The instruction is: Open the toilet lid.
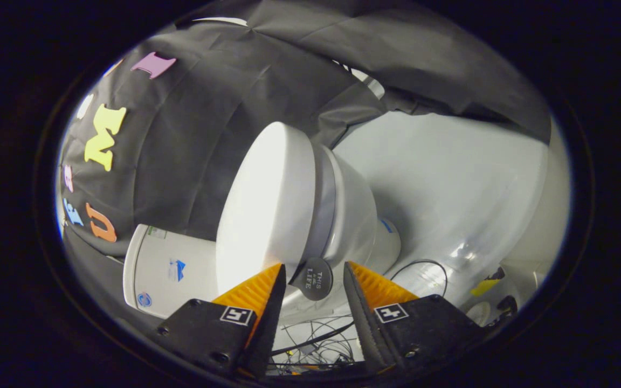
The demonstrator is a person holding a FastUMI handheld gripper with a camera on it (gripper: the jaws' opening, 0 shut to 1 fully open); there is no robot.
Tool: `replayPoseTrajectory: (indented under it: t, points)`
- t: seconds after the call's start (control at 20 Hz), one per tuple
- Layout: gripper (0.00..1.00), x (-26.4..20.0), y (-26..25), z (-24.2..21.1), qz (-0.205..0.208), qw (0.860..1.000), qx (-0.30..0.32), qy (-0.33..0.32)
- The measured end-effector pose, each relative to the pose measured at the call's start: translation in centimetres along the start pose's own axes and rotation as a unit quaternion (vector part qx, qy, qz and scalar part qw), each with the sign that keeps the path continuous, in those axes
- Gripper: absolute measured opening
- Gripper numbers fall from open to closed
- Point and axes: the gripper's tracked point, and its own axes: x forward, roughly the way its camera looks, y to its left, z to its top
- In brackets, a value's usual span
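White plastic, the toilet lid point(267, 210) lies closed on the toilet bowl point(353, 215) just beyond our gripper point(315, 268). We see its fingers spread apart, gripping nothing, with the lid's round dark tab point(313, 278) in the gap between their tips. Thin cables point(316, 339) trail near us below the fingers.
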Motion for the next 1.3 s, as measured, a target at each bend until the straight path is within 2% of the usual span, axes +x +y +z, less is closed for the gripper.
replayPoseTrajectory:
  t: [0.2, 0.25, 0.35, 0.6, 0.85, 1.05, 1.3]
  points:
    - [0.55, 0.48, 0.12, -0.20, 0.007, 1.000, 0.001, 0.009]
    - [0.46, 0.59, 0.05, -0.27, 0.008, 1.000, 0.005, 0.010]
    - [0.36, 0.93, -0.11, -0.45, 0.011, 1.000, 0.014, 0.012]
    - [0.32, 0.82, -0.35, -0.20, 0.020, 0.999, 0.025, 0.019]
    - [0.21, 0.86, 0.05, -0.27, 0.041, 0.998, 0.037, 0.022]
    - [0.15, 0.82, 0.26, -0.36, 0.054, 0.996, 0.070, 0.023]
    - [0.12, 0.71, 0.30, -0.15, 0.061, 0.995, 0.081, 0.020]
